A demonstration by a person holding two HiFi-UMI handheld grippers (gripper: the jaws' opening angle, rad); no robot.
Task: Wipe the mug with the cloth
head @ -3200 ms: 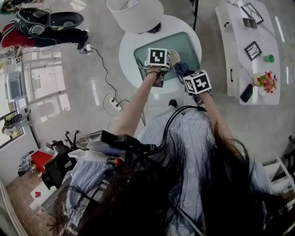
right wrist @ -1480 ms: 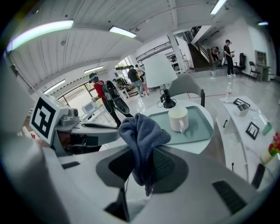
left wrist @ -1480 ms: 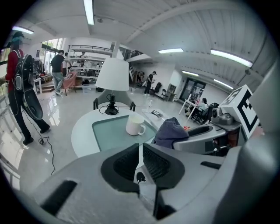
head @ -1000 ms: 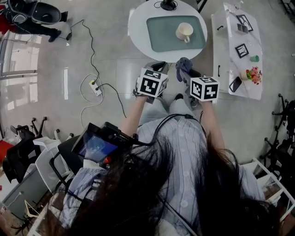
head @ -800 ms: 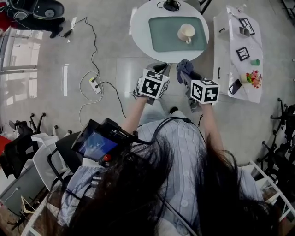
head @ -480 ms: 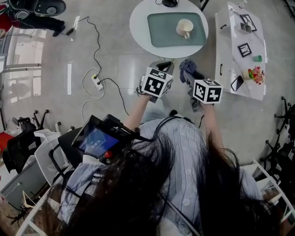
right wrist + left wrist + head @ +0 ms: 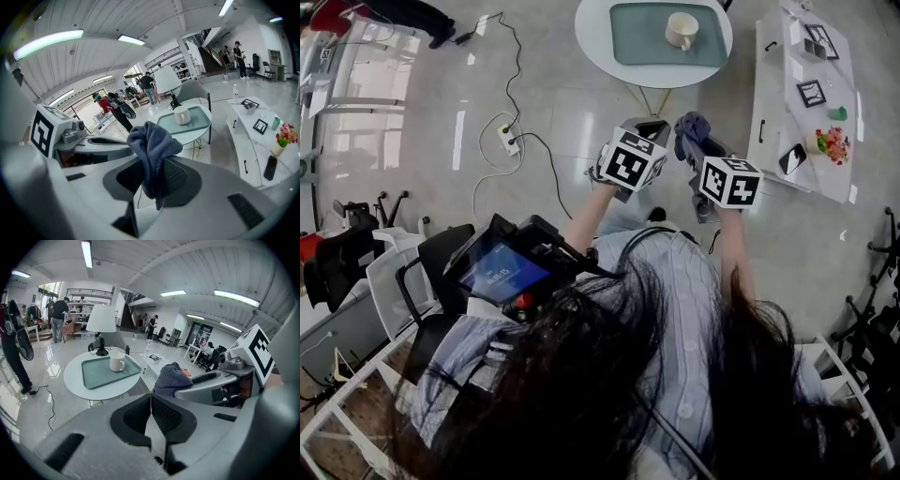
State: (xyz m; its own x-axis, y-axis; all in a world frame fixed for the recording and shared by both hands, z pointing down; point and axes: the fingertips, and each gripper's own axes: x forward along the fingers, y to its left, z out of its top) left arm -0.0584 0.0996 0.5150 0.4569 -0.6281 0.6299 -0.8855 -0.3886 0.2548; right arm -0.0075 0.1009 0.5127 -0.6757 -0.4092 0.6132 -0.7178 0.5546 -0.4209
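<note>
Mug (image 7: pixel 682 30) now farther away (cream, upright, handled).

mug (image 7: pixel 681 30) 1 | cloth (image 7: pixel 692 127) 1 | tray (image 7: pixel 639 39) 1 | round table (image 7: pixel 592 34) 1 | lamp (image 7: pixel 101 319) 1 | phone (image 7: pixel 792 159) 1

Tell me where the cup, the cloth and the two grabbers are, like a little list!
mug: upright on the green tray, on the round white table
cloth: blue-grey, bunched, hanging from the right gripper, away from the mug
right gripper: fingers shut on the cloth
left gripper: fingers have just been closing, now together, nothing between them
wiping: not happening now; both grippers are held well short of the table
</note>
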